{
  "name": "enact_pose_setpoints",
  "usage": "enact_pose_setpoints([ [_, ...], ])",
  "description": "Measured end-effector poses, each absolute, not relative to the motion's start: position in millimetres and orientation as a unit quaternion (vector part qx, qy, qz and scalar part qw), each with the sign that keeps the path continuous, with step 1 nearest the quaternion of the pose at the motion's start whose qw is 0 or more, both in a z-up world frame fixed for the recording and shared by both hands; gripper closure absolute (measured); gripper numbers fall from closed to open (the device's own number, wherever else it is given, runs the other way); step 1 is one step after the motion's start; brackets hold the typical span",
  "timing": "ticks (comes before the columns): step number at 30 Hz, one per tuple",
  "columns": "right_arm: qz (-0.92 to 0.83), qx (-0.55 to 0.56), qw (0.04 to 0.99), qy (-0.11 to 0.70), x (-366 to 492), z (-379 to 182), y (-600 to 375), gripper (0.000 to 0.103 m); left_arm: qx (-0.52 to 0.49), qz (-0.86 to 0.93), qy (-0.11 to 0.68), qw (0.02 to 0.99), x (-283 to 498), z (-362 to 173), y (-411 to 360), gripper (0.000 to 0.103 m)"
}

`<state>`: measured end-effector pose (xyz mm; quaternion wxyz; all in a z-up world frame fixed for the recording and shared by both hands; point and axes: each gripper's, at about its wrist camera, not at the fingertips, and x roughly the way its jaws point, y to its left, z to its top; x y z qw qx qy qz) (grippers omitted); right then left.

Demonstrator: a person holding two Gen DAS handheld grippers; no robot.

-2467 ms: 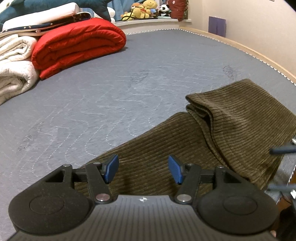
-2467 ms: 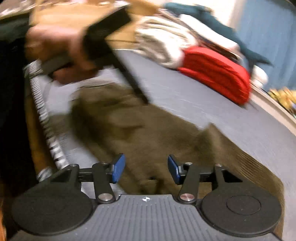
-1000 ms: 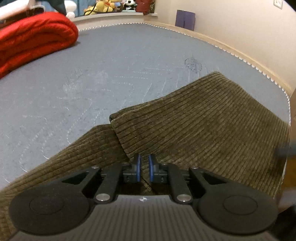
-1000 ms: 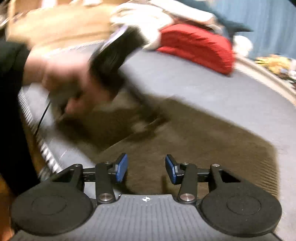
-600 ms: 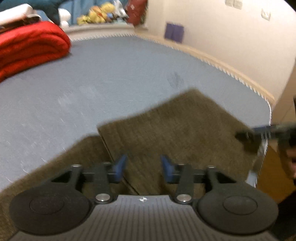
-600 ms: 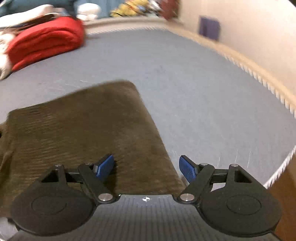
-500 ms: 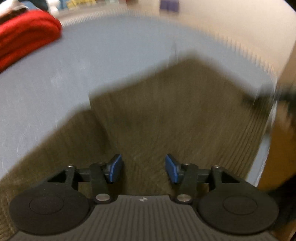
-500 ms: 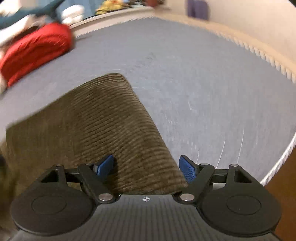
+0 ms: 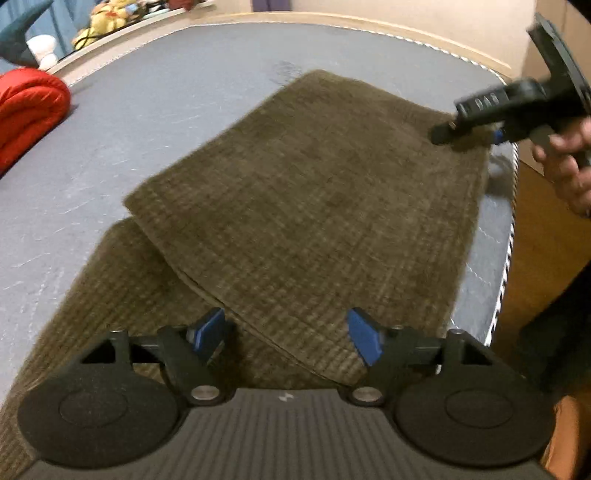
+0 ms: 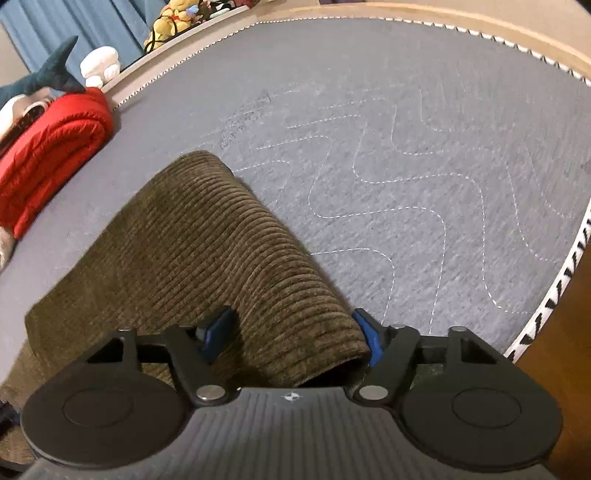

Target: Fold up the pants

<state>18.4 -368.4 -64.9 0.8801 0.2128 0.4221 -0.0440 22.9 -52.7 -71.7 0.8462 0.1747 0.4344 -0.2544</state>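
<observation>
Olive-brown corduroy pants (image 9: 314,206) lie folded on the grey quilted mattress (image 9: 166,103), an upper layer over a lower one. My left gripper (image 9: 284,332) is open above the near edge of the upper layer, holding nothing. My right gripper (image 10: 291,338) is open, its jaws either side of the rounded fold of the pants (image 10: 207,251). In the left wrist view the right gripper (image 9: 476,122) shows at the far right corner of the pants, held by a hand.
A rolled red blanket (image 10: 48,147) lies at the far left of the mattress, with white bedding and plush toys (image 10: 173,18) behind. The mattress edge (image 10: 554,288) and wooden floor are at the right. A wall runs along the far side.
My left gripper was shut on the pants a second ago, then opened and let the layer drop. My right gripper swung round to the fold at the right end of the pants.
</observation>
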Motion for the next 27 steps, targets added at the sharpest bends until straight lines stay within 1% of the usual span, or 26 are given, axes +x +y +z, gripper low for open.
enact_pose_setpoints([
  [2,-0.046,0.2,0.885,0.417,16,-62,-364,0.04,0.166,-0.237,0.413,0.864,24,-62,-46,0.025],
  [4,-0.047,0.186,0.892,0.41,14,-60,-359,0.05,0.148,-0.23,0.395,0.877,26,-50,-43,0.025],
  [5,-0.044,0.176,0.894,0.409,14,-59,-357,0.052,0.132,-0.227,0.386,0.884,27,-44,-39,0.025],
  [7,-0.037,0.142,0.902,0.405,15,-54,-349,0.061,0.109,-0.221,0.366,0.897,27,-32,-36,0.024],
  [10,-0.028,0.065,0.923,0.378,9,-42,-327,0.069,0.085,-0.222,0.333,0.913,30,-15,-34,0.022],
  [12,-0.014,-0.001,0.941,0.337,-1,-30,-305,0.071,0.06,-0.233,0.316,0.918,30,-6,-32,0.019],
  [18,0.083,-0.176,0.967,0.167,-59,4,-231,0.073,-0.065,-0.295,0.293,0.907,33,13,-19,0.018],
  [19,0.106,-0.198,0.964,0.145,-70,6,-220,0.073,-0.082,-0.305,0.289,0.904,34,17,-17,0.016],
  [20,0.132,-0.221,0.958,0.123,-82,6,-207,0.073,-0.101,-0.316,0.288,0.899,35,20,-14,0.011],
  [22,0.178,-0.262,0.944,0.089,-103,3,-186,0.074,-0.146,-0.337,0.296,0.882,36,27,-4,0.007],
  [25,0.22,-0.313,0.922,0.053,-126,-7,-162,0.074,-0.187,-0.343,0.313,0.866,43,30,5,0.007],
  [27,0.244,-0.349,0.905,0.026,-140,-13,-149,0.074,-0.194,-0.327,0.319,0.868,47,33,12,0.007],
])
